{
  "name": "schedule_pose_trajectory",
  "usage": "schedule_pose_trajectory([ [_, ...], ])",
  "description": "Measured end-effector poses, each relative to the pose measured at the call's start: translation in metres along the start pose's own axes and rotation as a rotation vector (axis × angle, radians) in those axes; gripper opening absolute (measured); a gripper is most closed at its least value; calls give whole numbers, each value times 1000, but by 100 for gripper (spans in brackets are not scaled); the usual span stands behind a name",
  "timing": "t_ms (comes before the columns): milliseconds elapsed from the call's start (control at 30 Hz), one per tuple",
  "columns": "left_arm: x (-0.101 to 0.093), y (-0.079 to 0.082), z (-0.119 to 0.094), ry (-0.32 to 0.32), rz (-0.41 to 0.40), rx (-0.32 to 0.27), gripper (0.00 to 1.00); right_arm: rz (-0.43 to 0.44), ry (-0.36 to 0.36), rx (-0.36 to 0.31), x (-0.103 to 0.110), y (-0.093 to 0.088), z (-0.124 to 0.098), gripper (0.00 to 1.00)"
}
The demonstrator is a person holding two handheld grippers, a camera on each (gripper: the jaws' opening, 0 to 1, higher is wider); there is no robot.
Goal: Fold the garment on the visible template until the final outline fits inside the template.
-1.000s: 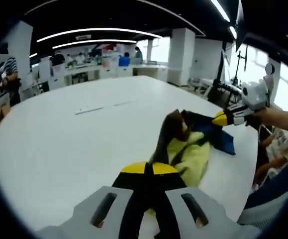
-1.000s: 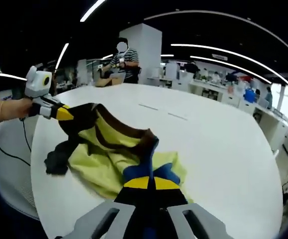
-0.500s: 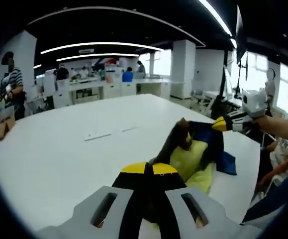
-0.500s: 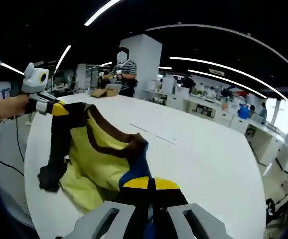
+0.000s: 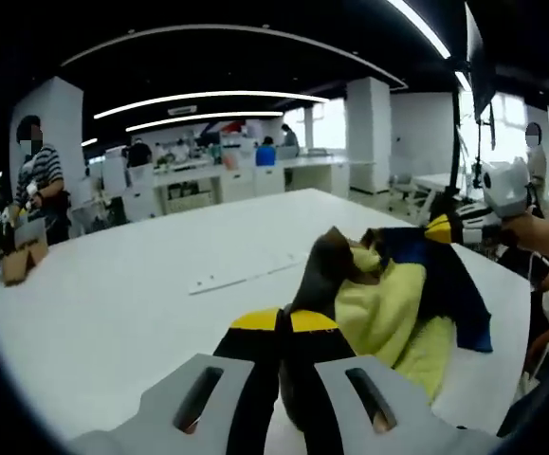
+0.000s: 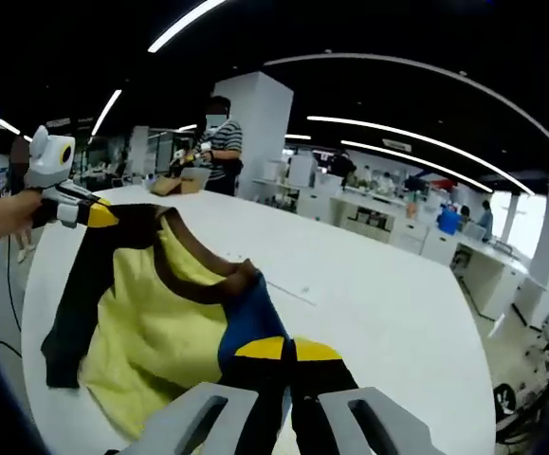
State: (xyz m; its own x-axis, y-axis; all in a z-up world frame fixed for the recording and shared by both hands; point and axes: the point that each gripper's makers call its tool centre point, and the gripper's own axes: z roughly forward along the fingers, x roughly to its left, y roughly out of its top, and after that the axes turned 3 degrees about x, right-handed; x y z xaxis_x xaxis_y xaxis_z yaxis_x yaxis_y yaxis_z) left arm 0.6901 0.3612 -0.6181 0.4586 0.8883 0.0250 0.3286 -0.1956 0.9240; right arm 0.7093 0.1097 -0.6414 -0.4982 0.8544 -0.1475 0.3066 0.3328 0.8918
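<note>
White table (image 5: 113, 313) lay under a yellow, brown and blue garment (image 6: 151, 322), which hung above it between both tools. Left gripper (image 5: 284, 327) and right gripper (image 6: 289, 353) each pinched one garment edge. No legible writing appeared.

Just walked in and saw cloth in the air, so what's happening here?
A person holds a gripper in each hand, and both are shut on one yellow, brown and blue garment. The left gripper and right gripper hold it lifted and spread above the white table. No fold shows yet.
</note>
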Motion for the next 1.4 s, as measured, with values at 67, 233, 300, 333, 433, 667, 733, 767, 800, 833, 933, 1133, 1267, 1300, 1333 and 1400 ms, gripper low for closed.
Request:
schedule_pose_trajectory([
  [67, 4, 0, 8, 13, -8, -1, 0, 13, -11, 2, -5, 1, 9, 0],
  [233, 12, -4, 29, 29, -20, -10, 0, 24, -43, 15, -17, -3, 35, 0],
  [300, 19, -8, 38, 47, -33, 8, 0, 60, -51, 31, -20, -9, 43, 0],
  [333, 21, -8, 43, 52, -33, 3, 0, 69, -56, 33, -22, -11, 49, 0],
  [433, 28, -13, 55, 67, -51, 14, 0, 93, -82, 52, -29, -18, 64, 0],
  [667, 38, -35, 84, 90, -61, 82, 0, 114, -117, 105, -33, -33, 92, 0],
  [733, 40, -42, 90, 99, -45, 109, 0, 119, -117, 122, -34, -38, 100, 0],
  [767, 41, -46, 92, 103, -39, 123, 0, 121, -115, 132, -33, -41, 102, 0],
  [800, 42, -48, 93, 104, -40, 127, 0, 124, -117, 141, -33, -44, 103, 0],
  [833, 41, -52, 96, 100, -38, 140, 0, 131, -122, 159, -34, -49, 107, 0],
  [933, 43, -60, 100, 102, -31, 166, 0, 142, -113, 201, -33, -61, 115, 0],
  [1133, 45, -76, 108, 104, -23, 218, 0, 159, -88, 252, -30, -79, 122, 0],
  [1267, 47, -76, 109, 101, -31, 216, 0, 171, -58, 258, -29, -81, 121, 0],
  [1300, 48, -76, 108, 107, -12, 219, 2, 163, -51, 258, -29, -80, 121, 0],
  [1333, 49, -76, 107, 111, -1, 221, 4, 170, -33, 253, -29, -79, 119, 0],
  [1400, 49, -77, 105, 110, -1, 222, 10, 219, 4, 243, -25, -77, 118, 9],
])
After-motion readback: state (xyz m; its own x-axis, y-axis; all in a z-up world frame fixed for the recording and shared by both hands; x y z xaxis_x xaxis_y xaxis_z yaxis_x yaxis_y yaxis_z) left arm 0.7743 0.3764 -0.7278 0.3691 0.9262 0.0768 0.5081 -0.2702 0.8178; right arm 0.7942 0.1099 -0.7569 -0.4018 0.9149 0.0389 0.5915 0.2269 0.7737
